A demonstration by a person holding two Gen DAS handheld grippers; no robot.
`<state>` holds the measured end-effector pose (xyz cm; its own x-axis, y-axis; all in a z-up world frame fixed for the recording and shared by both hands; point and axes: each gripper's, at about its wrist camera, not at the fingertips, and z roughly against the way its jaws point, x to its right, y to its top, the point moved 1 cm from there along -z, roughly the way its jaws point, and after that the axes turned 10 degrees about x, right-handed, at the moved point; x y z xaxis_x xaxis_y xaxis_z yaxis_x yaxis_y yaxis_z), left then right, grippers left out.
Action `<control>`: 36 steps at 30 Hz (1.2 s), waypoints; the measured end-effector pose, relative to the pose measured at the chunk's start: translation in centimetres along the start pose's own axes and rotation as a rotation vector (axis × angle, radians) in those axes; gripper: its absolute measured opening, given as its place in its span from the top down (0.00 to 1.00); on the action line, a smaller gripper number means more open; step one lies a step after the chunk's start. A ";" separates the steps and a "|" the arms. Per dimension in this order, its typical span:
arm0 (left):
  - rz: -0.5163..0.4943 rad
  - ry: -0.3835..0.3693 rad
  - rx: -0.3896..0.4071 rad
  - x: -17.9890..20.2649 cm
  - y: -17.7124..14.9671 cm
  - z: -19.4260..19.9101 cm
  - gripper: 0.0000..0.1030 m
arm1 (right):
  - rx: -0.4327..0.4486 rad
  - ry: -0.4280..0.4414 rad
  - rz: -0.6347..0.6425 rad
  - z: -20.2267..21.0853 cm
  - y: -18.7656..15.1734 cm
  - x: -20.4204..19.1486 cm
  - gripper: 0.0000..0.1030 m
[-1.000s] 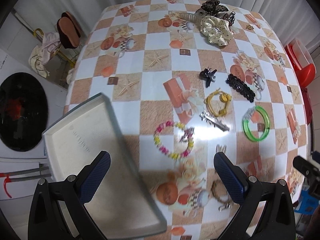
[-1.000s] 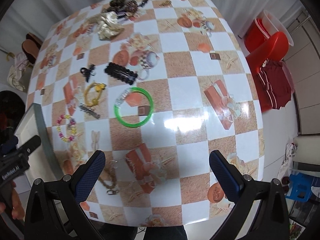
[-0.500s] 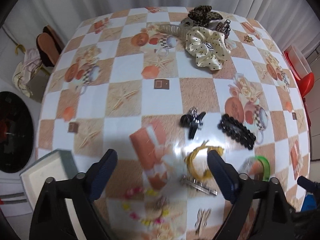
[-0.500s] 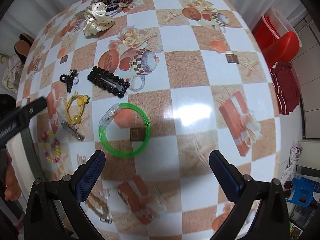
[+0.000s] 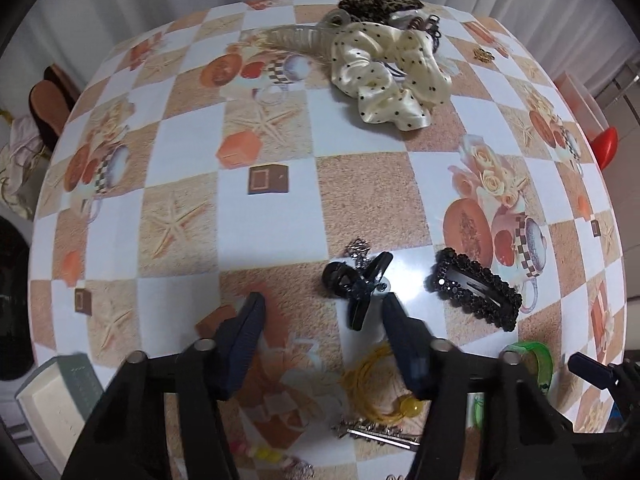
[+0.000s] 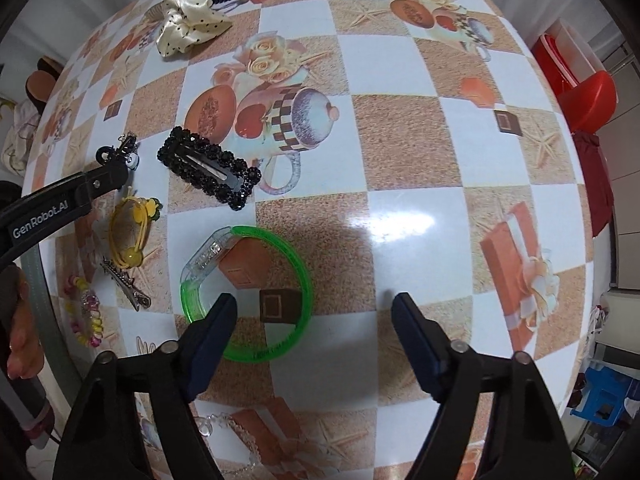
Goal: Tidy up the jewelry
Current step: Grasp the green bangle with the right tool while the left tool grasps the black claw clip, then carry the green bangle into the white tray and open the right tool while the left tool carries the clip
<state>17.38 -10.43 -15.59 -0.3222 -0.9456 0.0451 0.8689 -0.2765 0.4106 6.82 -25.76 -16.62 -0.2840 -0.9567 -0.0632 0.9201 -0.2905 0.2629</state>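
Both your grippers closing over the jewelry on the table

Your left gripper (image 5: 322, 312) narrows beside the black claw clip (image 5: 358, 286), not yet pinching it; your right gripper (image 6: 314, 312) narrows astride the green bangle (image 6: 248, 292) rim, pads clear, on the checkered tablecloth (image 6: 400, 152).

Lying flat on checkered tablecloth: black claw clip (image 5: 360, 286), centre of left wrist view, small silver charm just above it. Sitting to its right, tilted: black beaded snap clip (image 5: 474, 288). Showing lower centre: yellow hair tie (image 5: 378, 386) with bead, silver bar clip (image 5: 376, 432) below it. Lying lower left-centre in right wrist view: green bangle (image 6: 248, 292) with a clear section. Resting at far left there: multicoloured bead bracelet (image 6: 84, 312). Bunching up top: cream polka-dot scrunchie (image 5: 386, 80) in a pile of hair accessories.
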 end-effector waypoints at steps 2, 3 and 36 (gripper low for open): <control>-0.017 0.004 0.004 0.3 0.0 -0.2 0.45 | -0.002 -0.003 0.009 -0.4 0.0 -0.3 0.26; -0.024 0.005 0.005 0.3 -0.1 -0.2 0.45 | -0.004 -0.006 0.013 -0.6 -0.2 -0.4 0.27; 0.188 0.033 0.088 -1.0 -5.3 12.1 0.89 | 0.071 0.162 0.065 5.4 0.0 1.2 0.93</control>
<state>8.55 -5.92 -6.82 -0.1437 -0.9847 0.0986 0.8759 -0.0802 0.4757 5.06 -26.77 -11.54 -0.1719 -0.9653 -0.1965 0.9122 -0.2313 0.3382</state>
